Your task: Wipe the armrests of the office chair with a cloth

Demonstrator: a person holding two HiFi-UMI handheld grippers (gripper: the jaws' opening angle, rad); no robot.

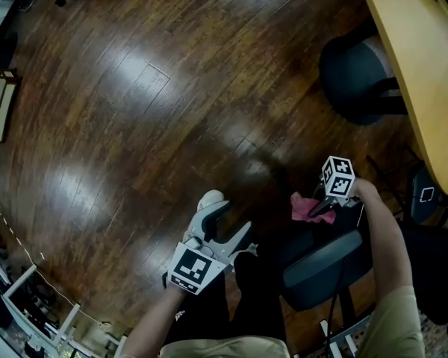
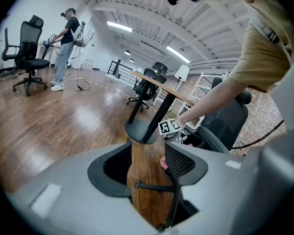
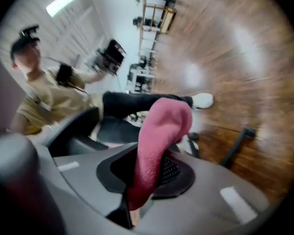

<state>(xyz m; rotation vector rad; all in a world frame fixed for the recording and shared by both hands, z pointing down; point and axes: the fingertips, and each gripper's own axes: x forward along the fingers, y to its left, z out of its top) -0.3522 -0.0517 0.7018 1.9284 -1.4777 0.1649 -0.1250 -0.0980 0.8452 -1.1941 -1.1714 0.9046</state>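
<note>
My right gripper (image 1: 322, 208) is shut on a pink cloth (image 1: 305, 206), and the cloth hangs out of its jaws just above the dark office chair (image 1: 321, 267) at the lower right. In the right gripper view the cloth (image 3: 161, 126) runs up between the two pads and flops over at the top, with the gripper (image 3: 148, 174) closed around it. My left gripper (image 1: 231, 224) hovers over the wood floor to the left of the chair. It is open (image 2: 146, 163), with only floor showing between its fingers. I cannot make out the armrests.
A yellow desk (image 1: 422, 66) runs along the right edge, with a second dark chair (image 1: 358, 69) tucked under it. My white shoe (image 1: 210, 199) is on the floor by the left gripper. Far off, another person (image 2: 66, 38) stands beside a black chair (image 2: 29, 48).
</note>
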